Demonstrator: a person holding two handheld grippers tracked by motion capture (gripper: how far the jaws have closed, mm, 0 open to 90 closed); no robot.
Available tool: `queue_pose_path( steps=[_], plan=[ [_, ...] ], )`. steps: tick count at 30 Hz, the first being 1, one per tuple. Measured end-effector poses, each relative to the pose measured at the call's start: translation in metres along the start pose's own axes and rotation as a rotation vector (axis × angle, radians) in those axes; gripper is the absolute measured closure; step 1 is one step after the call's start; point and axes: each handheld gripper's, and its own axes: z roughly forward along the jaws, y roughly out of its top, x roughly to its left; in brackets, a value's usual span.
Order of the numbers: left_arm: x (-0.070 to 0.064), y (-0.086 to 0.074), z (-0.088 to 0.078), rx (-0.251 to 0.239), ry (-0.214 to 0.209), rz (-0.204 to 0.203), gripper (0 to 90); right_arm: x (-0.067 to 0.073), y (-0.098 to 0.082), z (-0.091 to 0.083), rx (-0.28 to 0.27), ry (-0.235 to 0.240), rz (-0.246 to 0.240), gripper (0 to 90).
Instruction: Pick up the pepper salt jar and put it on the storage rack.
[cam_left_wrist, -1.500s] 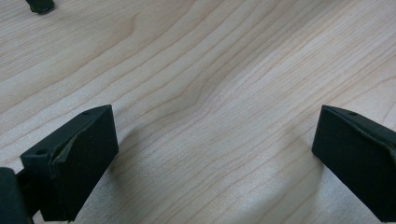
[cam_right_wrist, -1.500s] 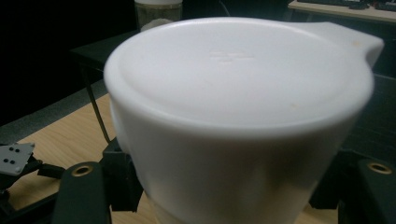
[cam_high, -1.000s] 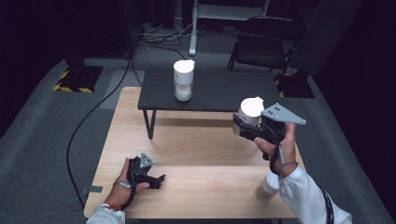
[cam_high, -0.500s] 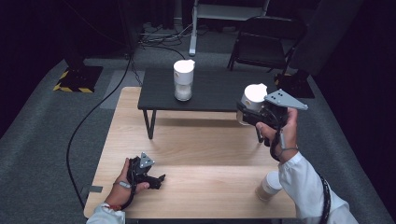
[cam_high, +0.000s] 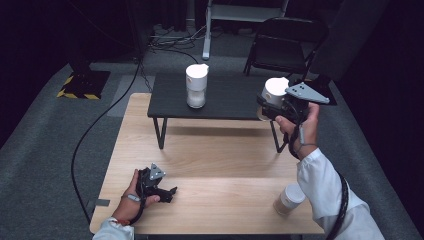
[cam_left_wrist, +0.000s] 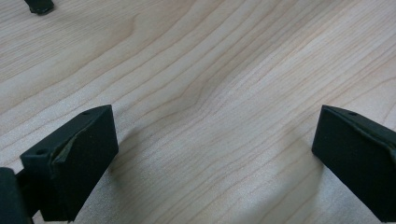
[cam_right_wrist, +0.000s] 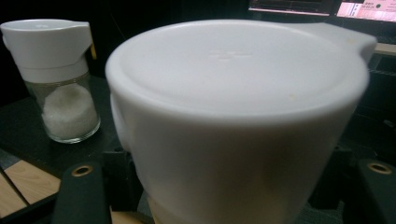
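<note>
My right gripper (cam_high: 270, 106) is shut on a white-lidded jar (cam_high: 274, 91) and holds it upright in the air over the right end of the black side table (cam_high: 225, 102). In the right gripper view that held jar (cam_right_wrist: 233, 121) looms close between the jaws of the right gripper (cam_right_wrist: 224, 198). A second white-lidded jar (cam_high: 196, 86), part full of white powder, stands on the black side table's left half; this powder jar (cam_right_wrist: 58, 79) lies to the left of the held one. My left gripper (cam_high: 169, 192) rests open on the wooden table (cam_high: 220, 150); nothing lies within the left gripper (cam_left_wrist: 215, 158).
A third jar (cam_high: 288, 199) with a white lid and tan contents stands at the wooden table's near right corner, beside the person's right sleeve. A folding chair (cam_high: 285, 45) stands behind the side table. A black cable (cam_high: 100, 125) runs along the floor at the left.
The right gripper has carried the jar farther from the person, from over the wooden table toward the black side table's right end. The left gripper has stayed put.
</note>
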Motion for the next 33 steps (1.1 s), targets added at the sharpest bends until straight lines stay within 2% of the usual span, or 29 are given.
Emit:
queue_pose_path(
  steps=[18, 33],
  plan=[
    [0.0, 0.0, 0.0, -0.001, -0.001, -0.001, 0.0, -0.005, 0.02, 0.041, 0.012, -0.046, 0.028, 29.4],
    [0.0, 0.0, 0.0, 0.001, -0.002, 0.0, 0.0, -0.007, 0.02, 0.062, 0.027, -0.064, 0.059, 29.4]
  ],
)
